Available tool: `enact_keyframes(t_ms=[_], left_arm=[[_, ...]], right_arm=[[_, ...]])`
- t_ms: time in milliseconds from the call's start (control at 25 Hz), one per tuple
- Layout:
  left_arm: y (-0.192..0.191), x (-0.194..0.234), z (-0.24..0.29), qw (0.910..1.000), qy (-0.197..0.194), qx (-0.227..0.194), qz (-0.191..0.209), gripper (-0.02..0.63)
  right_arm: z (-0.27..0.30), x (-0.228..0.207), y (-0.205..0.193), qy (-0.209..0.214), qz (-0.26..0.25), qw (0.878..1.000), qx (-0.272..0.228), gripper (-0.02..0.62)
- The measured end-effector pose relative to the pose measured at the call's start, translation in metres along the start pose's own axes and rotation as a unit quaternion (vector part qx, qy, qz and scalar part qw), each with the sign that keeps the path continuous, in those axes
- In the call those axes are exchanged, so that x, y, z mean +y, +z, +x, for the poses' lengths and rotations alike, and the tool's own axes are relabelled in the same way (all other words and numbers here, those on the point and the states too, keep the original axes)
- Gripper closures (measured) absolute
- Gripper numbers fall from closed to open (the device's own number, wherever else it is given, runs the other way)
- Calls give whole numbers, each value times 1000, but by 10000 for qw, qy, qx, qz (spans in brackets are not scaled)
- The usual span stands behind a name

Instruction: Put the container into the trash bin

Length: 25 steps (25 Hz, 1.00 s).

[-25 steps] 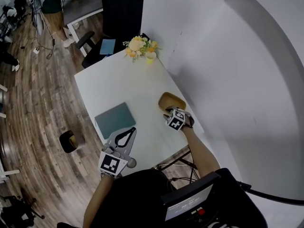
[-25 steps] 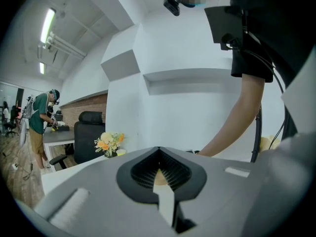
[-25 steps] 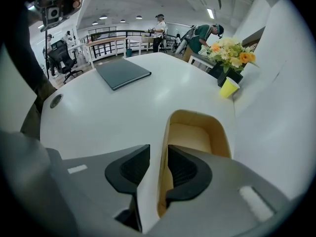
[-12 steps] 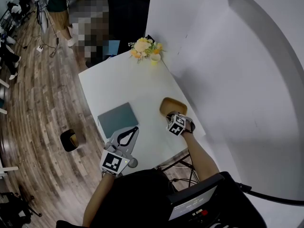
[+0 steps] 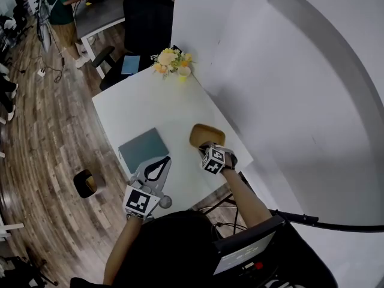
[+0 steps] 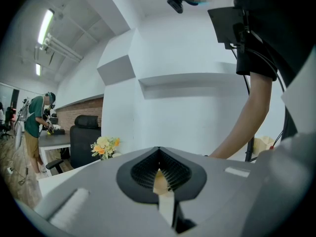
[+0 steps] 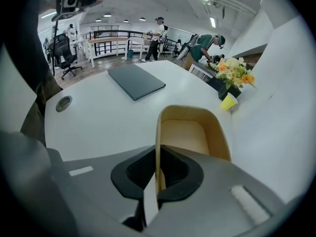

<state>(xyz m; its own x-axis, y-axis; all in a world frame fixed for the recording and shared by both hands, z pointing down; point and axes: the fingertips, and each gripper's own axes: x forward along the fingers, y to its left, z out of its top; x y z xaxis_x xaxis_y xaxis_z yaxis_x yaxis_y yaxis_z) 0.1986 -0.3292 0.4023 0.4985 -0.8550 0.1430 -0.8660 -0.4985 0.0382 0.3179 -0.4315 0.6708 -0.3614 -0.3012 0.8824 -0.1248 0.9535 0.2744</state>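
The container is a tan, rounded open tub on the right side of the white table. My right gripper points steeply down, shut on its near rim. In the right gripper view the thin wall of the container stands pinched between the black pads of my right gripper. I cannot tell whether the tub is off the tabletop. My left gripper hovers at the table's near edge, shut and empty; in its own view the left gripper points level at the wall. The trash bin is small and dark, on the wooden floor at the left.
A grey closed laptop lies left of the container. Flowers and a yellow cup stand at the table's far end. A white wall runs along the right. A black office chair and a person are beyond.
My right gripper and the container have shifted a little to the left across the table. The left gripper has kept its place.
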Motion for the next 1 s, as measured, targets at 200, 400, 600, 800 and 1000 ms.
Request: enact_keyframes(t_ms=[200,400,600,800,1000], left_arm=[[2,-6,-12,9999,-108,-76,82,604],[-5,-7,-31,10000,-54,-13,-37,604],[-11,-2,-53,9999,45,-44,-125,604],[-15,-3,-71,9996,141,-95,-247,604],[-25,-8,-88,9993,147,-67,-331,604]], right_arm=[[-10,26,22,-44,-143,9997,-179,569],[-22,66,47,-10,-420,9983,-407,569],[-35,110,75,113,-667,9960,-589,569],[-43,157,90,321,-912,9931,-667,569],[-45,194,100,473,-1023,9913,-681,569]])
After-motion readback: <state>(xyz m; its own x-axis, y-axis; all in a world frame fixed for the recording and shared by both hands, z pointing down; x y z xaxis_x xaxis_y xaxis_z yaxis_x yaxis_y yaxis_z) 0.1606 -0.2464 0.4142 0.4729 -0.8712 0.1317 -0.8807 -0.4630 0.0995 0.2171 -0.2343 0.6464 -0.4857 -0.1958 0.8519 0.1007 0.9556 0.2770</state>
